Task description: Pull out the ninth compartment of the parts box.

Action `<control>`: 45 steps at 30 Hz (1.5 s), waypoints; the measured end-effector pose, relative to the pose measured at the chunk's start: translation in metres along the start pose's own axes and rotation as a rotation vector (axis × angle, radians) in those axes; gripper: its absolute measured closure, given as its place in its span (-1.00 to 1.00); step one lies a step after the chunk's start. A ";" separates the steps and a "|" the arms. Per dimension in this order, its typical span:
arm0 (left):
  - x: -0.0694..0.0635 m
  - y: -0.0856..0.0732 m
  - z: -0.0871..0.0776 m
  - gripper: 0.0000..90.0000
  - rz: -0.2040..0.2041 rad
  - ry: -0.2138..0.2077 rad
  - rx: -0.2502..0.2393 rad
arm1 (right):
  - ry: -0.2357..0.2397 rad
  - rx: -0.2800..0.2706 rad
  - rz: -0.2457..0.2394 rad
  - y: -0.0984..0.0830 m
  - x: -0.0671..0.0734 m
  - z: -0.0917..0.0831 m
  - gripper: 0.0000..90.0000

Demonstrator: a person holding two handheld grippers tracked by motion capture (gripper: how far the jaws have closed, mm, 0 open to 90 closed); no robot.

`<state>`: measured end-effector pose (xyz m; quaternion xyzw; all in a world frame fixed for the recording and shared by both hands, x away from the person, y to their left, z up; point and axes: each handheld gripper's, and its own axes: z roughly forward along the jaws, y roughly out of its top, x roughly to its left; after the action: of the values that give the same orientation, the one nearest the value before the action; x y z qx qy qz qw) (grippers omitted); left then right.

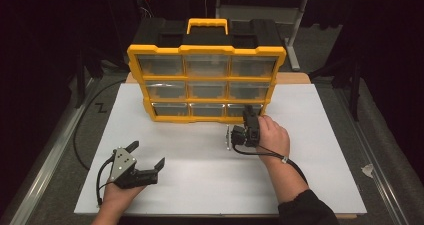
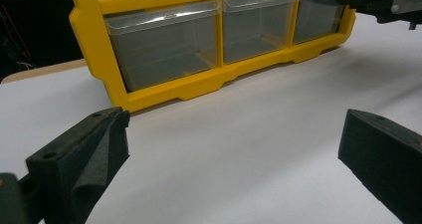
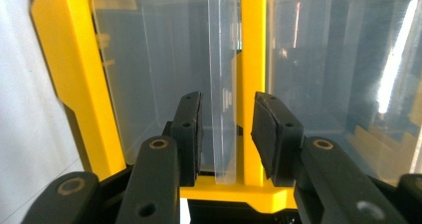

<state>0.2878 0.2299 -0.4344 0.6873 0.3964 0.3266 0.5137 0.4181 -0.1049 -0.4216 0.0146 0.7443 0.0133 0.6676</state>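
- A yellow and black organizer (image 1: 206,82) stands upright on the white board (image 1: 310,170) of the table, near its far edge, with three rows of clear drawers facing the person.
- The right gripper (image 1: 248,116) is at the bottom row, at the right drawer (image 1: 244,110). In the right gripper view, its jaws stand a little apart, one on each side of the clear lip (image 3: 222,99) of a drawer (just beside the yellow divider (image 3: 252,84)); the pads are very near the lip, but I cannot tell if they press it.
- The right hand (image 1: 272,135) holds this gripper, and a black cable (image 1: 270,154) goes back along the wrist.
- The left gripper (image 1: 147,157) is low over the board at the near left, well apart from the organizer, with its jaws wide apart and nothing between them.
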 end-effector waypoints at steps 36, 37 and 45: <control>0.001 0.000 -0.001 -0.99 0.012 0.010 0.001 | -0.027 -0.008 -0.041 0.010 0.002 0.006 0.82; 0.001 0.000 -0.001 -0.99 0.013 0.010 0.000 | -0.020 -0.005 -0.040 0.010 0.001 0.006 0.82; 0.001 0.000 -0.001 -0.99 0.012 0.012 -0.001 | -0.014 -0.005 -0.049 0.010 0.001 0.001 0.82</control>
<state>0.2878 0.2311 -0.4337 0.6875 0.3949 0.3341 0.5096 0.4193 -0.0949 -0.4223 -0.0051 0.7396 -0.0015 0.6730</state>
